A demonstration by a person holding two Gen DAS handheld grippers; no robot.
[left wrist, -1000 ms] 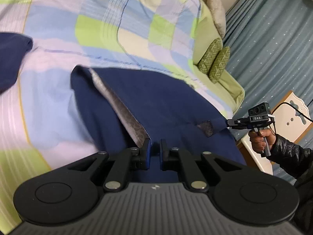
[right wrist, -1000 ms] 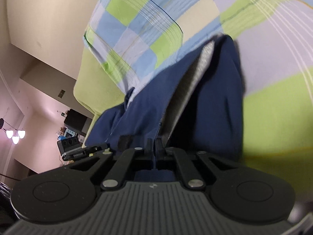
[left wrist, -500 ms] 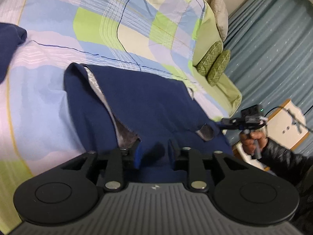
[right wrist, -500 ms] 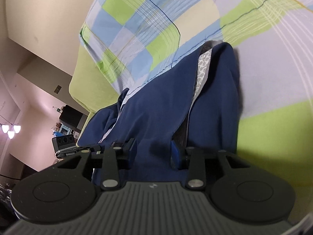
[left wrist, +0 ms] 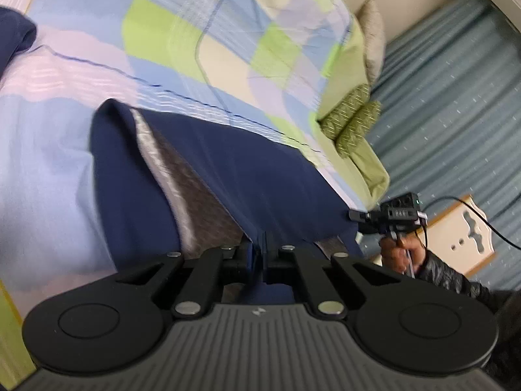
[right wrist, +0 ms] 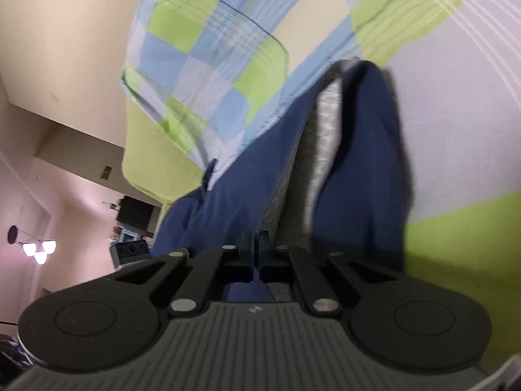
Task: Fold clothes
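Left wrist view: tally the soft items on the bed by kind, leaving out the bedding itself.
Navy blue garments: 2, the spread navy blue garment with grey lining and a bunched navy blue cloth at the left edge.
Green patterned cushions: 2.
Beige pillow: 1.
Total: 5

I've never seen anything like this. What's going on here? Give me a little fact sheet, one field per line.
place: a bed with a checked blue, green and lilac cover
garment: a navy garment with a grey patterned lining, lying partly opened on the bed
left gripper: shut on the garment's near edge
right gripper: shut on the same edge, further along
person: a hand in a dark sleeve holds the right gripper
other cloth: a second navy piece at the far left
pillows: two green patterned ones by the curtain
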